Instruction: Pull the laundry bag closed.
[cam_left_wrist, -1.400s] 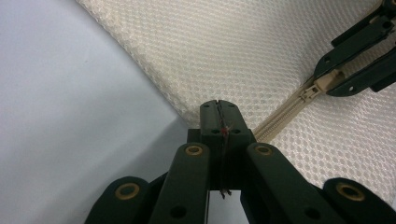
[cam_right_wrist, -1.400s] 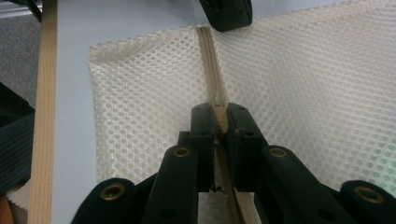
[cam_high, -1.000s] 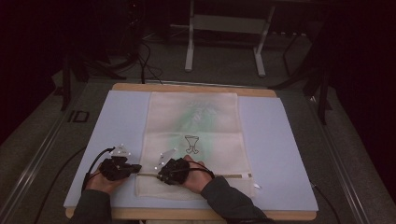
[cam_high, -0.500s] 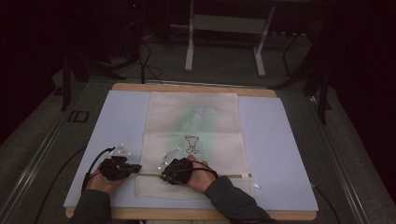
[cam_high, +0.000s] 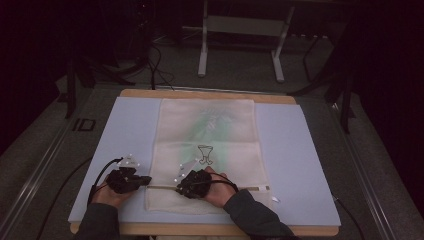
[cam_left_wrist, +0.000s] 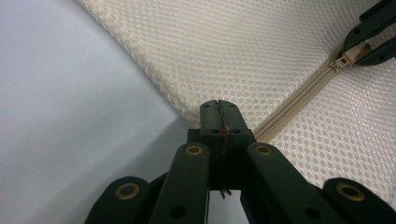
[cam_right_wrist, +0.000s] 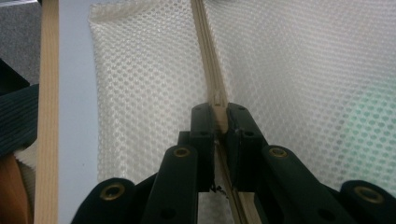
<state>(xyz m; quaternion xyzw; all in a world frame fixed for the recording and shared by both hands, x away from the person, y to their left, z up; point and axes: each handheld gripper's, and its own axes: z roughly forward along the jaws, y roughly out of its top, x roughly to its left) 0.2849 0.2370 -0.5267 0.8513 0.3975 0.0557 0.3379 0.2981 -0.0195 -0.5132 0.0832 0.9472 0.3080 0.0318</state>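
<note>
Cream mesh bag (cam_high: 207, 150) lies flat mid-bench; your left claw (cam_left_wrist: 218, 112) pinches its corner at the zipper's (cam_left_wrist: 299, 95) end; your right claw (cam_right_wrist: 218, 116) clamps the zipper pull (cam_right_wrist: 217, 103).

Dark lab/studio: padded table (cam_high: 300, 150), metal stand (cam_high: 240, 35), floor cables (cam_high: 155, 65).

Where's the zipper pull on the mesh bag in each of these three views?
High view: zipper pull under the right gripper, low centre-left.
Left gripper view: top right, between that gripper's jaws.
Right gripper view: centre, pinched.
Shared landmark: the beige zipper track.
</note>
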